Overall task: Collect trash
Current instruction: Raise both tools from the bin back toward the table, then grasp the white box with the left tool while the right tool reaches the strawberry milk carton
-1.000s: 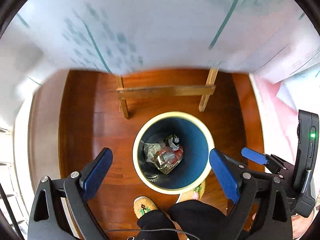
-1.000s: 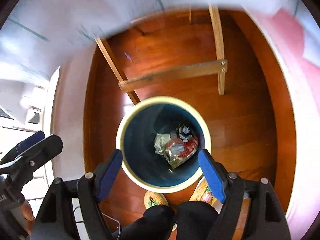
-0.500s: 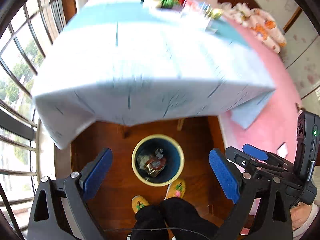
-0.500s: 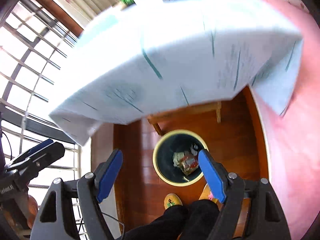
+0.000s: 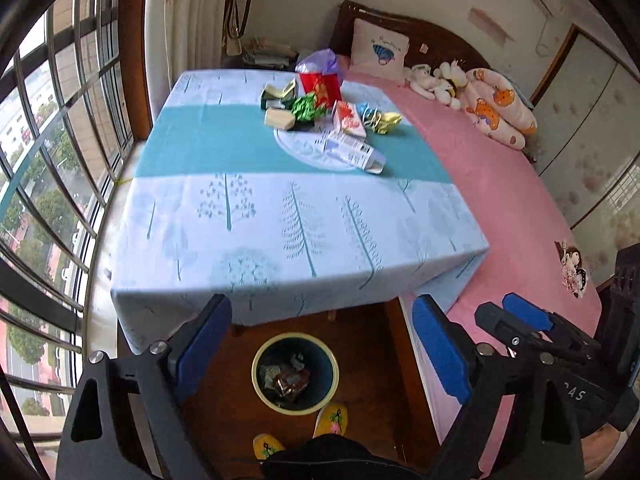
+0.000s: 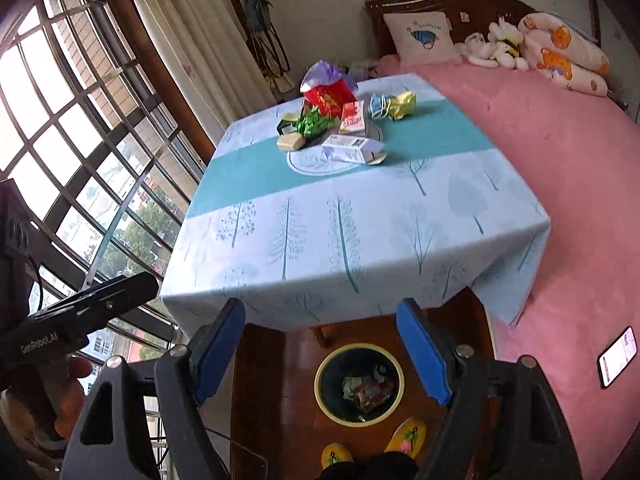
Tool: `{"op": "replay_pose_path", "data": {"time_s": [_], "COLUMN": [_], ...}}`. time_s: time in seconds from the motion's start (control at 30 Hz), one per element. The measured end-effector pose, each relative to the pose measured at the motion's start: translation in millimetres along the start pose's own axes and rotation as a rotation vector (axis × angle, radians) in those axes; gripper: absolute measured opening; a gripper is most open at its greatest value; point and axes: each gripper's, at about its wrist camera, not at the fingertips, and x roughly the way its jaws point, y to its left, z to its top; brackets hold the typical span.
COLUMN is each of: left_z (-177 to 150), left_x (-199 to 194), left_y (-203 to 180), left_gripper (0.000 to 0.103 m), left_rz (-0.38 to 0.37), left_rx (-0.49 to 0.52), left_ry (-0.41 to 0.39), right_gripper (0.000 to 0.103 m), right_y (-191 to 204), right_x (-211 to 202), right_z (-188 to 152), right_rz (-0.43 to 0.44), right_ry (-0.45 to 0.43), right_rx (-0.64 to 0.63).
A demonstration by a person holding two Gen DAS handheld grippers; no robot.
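Observation:
Several pieces of trash lie at the far end of the tablecloth-covered table: a red bag, a green foil wrapper, a white carton, a gold wrapper and small boxes. The white carton lies nearest me. On the wooden floor below the table's near edge stands a blue bin with crumpled wrappers inside. My left gripper hangs high above the bin with nothing between its fingers, and its jaws are closing. My right gripper is open and empty beside it.
A pink bed with pillows and soft toys runs along the table's right side, and a phone lies on it. A barred window fills the left. The person's yellow slippers stand just behind the bin.
Both grippers have risen from close above the bin to well over table height and tilted up. The tabletop, its trash and the bed have come into view.

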Motion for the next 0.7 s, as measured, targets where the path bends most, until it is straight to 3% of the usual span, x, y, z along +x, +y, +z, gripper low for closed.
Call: {"op": "replay_pose_path", "data": {"time_s": [0.07, 0.43, 0.7], "left_z": [9, 70, 137], "left_x": [-3, 14, 84], "left_y": [-5, -30, -55], "left_gripper": [0.091, 0.091, 0.091], "left_rz": [-0.023, 0.001, 0.080], "left_rx": [0.013, 0.066, 0.036], "left_ry": [-0.008, -0.058, -0.050], "right_gripper": [0.079, 0.078, 0.073], "right_y": [3, -2, -45], "right_x": [-8, 1, 53], "right_z": [10, 74, 153], "right_rz": [-0.008, -0.053, -0.027], "right_ry": [-0.031, -0.114, -0.128], "right_rx": [-0.010, -0.070, -0.116]}}
